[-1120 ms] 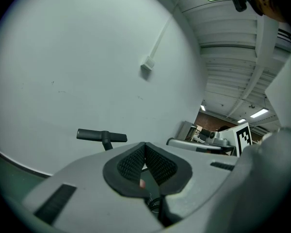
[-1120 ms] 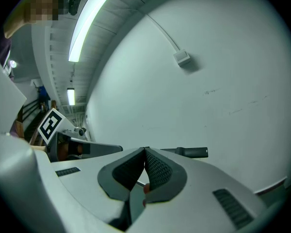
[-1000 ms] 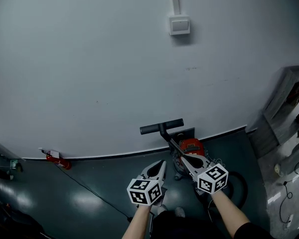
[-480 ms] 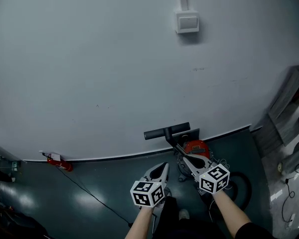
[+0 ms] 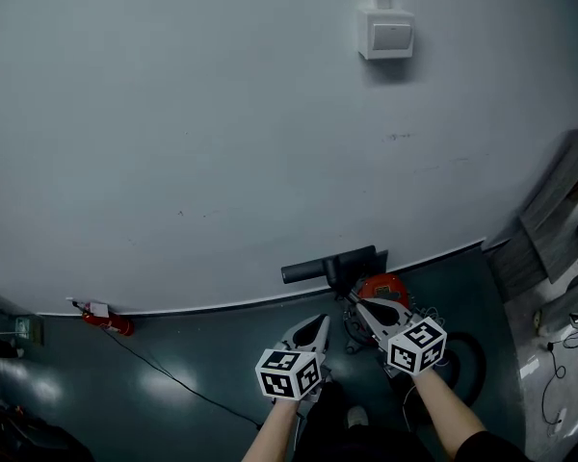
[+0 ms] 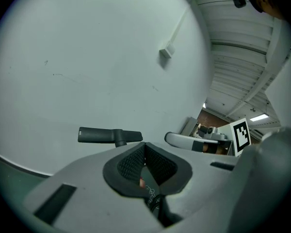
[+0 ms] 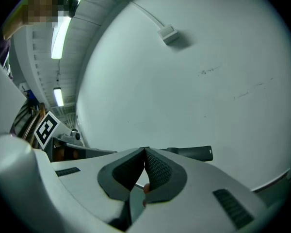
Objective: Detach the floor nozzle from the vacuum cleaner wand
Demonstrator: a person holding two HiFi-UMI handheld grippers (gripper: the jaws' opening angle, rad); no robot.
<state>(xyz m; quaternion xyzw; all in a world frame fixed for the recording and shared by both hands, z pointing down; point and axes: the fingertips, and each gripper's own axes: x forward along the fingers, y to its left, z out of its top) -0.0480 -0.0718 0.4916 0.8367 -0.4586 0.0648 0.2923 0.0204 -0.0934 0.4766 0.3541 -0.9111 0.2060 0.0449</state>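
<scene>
Facing the floor nozzle (image 5: 328, 266) lying crosswise ahead by the wall (image 5: 222, 142), keeping left tongs (image 5: 319, 320) and right tongs (image 5: 359, 304) pinched closed, empty, right sitting nearer.

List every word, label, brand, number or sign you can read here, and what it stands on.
No text is readable.
Left marker cube, right marker cube: square patterns only, no letters.
Red vacuum cleaner: any label too small to read.
Wall box: blank.
</scene>
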